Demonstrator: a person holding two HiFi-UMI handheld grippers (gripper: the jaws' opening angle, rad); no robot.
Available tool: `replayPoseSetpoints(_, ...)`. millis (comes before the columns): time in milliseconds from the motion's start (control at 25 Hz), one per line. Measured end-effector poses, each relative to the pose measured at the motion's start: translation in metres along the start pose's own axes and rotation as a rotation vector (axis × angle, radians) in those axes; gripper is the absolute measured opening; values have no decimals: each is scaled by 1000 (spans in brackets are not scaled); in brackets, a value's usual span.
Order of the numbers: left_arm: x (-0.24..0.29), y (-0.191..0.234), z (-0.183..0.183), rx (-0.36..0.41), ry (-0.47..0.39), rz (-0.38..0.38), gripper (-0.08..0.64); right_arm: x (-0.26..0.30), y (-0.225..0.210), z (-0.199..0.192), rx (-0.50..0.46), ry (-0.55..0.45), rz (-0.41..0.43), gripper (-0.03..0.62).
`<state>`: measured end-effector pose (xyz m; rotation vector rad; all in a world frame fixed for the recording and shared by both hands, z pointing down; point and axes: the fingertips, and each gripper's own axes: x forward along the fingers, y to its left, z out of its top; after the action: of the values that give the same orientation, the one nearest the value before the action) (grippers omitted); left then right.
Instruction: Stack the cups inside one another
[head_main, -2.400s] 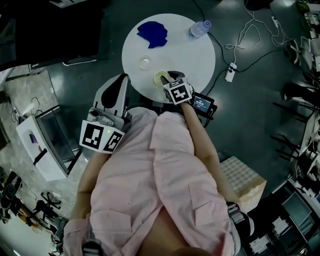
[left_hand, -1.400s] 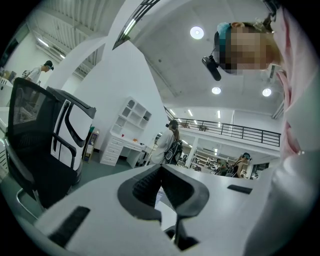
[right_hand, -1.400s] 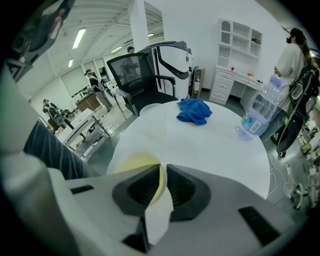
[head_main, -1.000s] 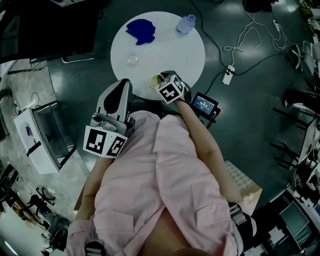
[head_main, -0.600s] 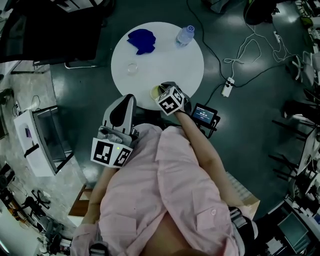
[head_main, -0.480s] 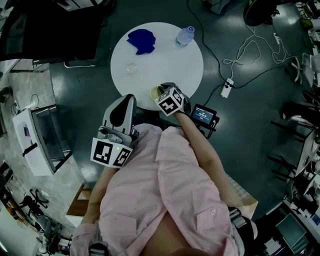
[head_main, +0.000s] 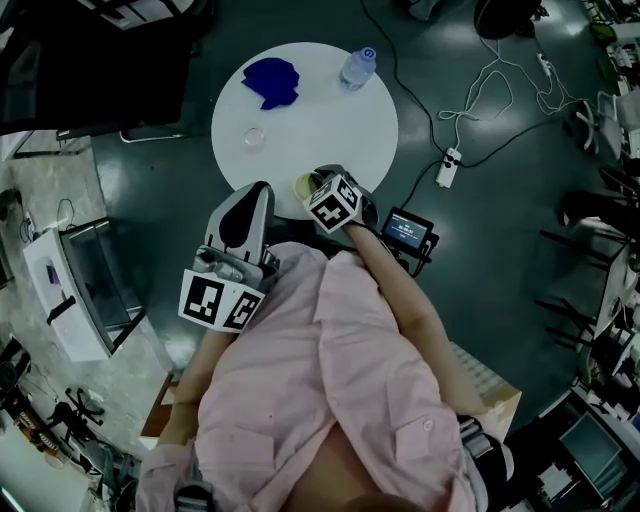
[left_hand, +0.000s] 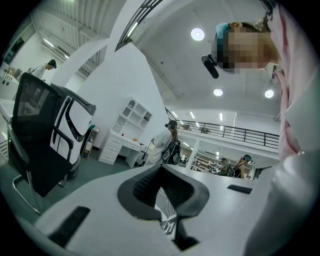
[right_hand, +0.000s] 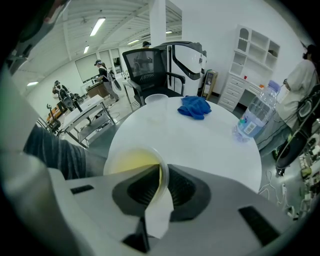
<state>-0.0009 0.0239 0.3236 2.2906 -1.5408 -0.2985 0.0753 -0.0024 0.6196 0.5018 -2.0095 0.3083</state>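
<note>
- While my right gripper (right_hand: 159, 192) pinches the rim of the pale yellow paper cup (right_hand: 131, 167) at the near edge of the round white table (right_hand: 200, 145), the pick-up is in hand.
- My left gripper (left_hand: 162, 197) hangs short of the table, jaws pressed together, empty.
- Next, I judge: carry the cup to the clear plastic cup (right_hand: 156, 99) by the table's left edge and nest them squarely.

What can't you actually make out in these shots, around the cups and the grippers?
Yellow cup: head view, the right gripper covers part; right gripper view, the jaws hide its lower wall.
Clear cup: too small in both views to tell if anything is inside.
Bottle label: blurred, unreadable.
Table: absent from the left gripper view, which faces the room.
</note>
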Motion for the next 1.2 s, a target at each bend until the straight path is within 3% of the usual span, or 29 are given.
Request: replayPoseSetpoints(1200,-18,8,1,-37,-32,53,9,6,11,-5,-62,14,6,58)
